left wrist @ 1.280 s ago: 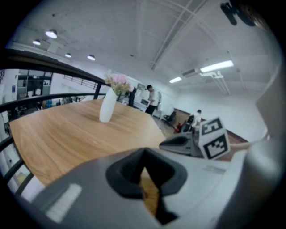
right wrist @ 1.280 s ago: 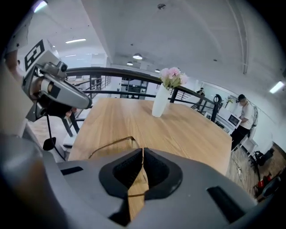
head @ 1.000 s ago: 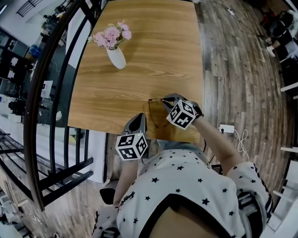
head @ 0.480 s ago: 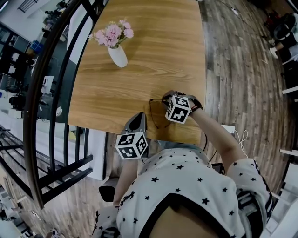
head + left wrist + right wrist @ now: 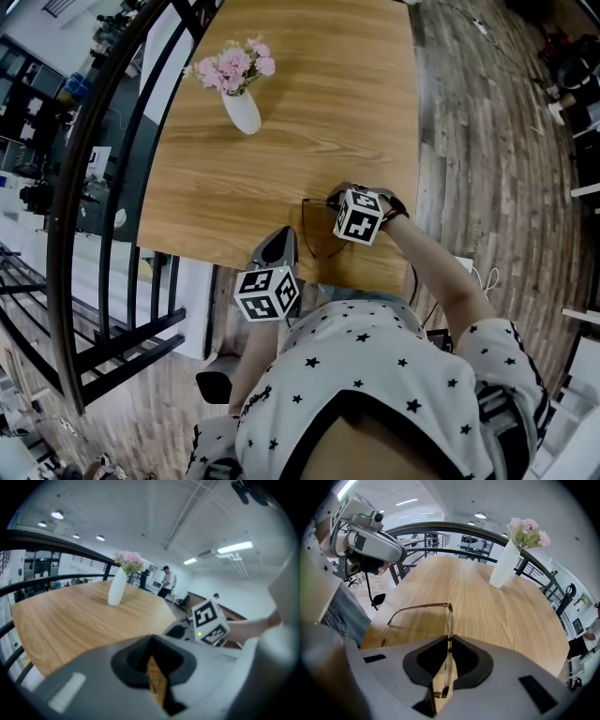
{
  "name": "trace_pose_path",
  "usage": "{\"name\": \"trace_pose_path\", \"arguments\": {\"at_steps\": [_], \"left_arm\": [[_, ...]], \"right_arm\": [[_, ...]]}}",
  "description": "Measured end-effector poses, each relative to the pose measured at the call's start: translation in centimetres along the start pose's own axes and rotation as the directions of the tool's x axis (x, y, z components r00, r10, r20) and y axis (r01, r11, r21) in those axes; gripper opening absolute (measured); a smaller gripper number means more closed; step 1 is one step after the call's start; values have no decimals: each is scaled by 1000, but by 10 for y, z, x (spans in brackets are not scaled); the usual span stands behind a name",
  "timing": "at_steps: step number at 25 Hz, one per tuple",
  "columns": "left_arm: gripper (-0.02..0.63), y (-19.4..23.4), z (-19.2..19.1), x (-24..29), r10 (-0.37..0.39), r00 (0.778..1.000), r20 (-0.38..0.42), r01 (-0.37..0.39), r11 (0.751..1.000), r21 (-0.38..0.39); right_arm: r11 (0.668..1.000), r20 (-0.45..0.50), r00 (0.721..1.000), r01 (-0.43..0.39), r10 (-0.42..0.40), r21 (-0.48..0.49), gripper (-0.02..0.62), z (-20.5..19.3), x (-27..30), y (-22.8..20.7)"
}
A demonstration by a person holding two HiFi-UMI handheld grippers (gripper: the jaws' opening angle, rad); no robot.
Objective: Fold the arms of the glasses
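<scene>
Thin-framed glasses (image 5: pixel 315 232) lie with arms unfolded near the front edge of the wooden table (image 5: pixel 309 94). My right gripper (image 5: pixel 334 200) points steeply down at them. In the right gripper view its jaws are shut on the glasses' front frame (image 5: pixel 449 617), which runs up out of the right gripper (image 5: pixel 447 652). One arm (image 5: pixel 415 608) stretches left over the wood. My left gripper (image 5: pixel 279 242) hovers at the table's front edge, left of the glasses, shut with nothing in it. In its own view, the left gripper (image 5: pixel 153 662) shows closed jaws.
A white vase (image 5: pixel 241 111) of pink flowers stands at the far left of the table, well away from the glasses. A dark curved railing (image 5: pixel 103 187) runs along the table's left side. Wood-plank floor lies to the right.
The right gripper has dipped a little and rolled over the glasses, so its marker cube shows a different face. The left gripper has stayed in place.
</scene>
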State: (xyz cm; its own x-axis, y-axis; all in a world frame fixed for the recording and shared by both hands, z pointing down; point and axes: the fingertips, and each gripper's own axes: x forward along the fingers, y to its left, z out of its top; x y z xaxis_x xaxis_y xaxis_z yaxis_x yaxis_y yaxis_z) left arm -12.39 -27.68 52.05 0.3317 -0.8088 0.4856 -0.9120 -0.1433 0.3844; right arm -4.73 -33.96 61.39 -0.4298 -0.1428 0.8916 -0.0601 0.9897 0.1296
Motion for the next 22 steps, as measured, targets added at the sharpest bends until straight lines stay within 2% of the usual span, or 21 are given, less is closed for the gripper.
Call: {"name": "trace_pose_path", "arguments": {"at_steps": [11,22], "left_arm": [[8,1,-2,-8,13,1000,16,-12,1000,-2],[8,-6,-9,-29,-1,999,43,0,1000,23]], "right_arm": [[999,30,999,36,-37,31,20,6,-13,2],[987,66,985,156,-159,48,20,13,-43,16]]}}
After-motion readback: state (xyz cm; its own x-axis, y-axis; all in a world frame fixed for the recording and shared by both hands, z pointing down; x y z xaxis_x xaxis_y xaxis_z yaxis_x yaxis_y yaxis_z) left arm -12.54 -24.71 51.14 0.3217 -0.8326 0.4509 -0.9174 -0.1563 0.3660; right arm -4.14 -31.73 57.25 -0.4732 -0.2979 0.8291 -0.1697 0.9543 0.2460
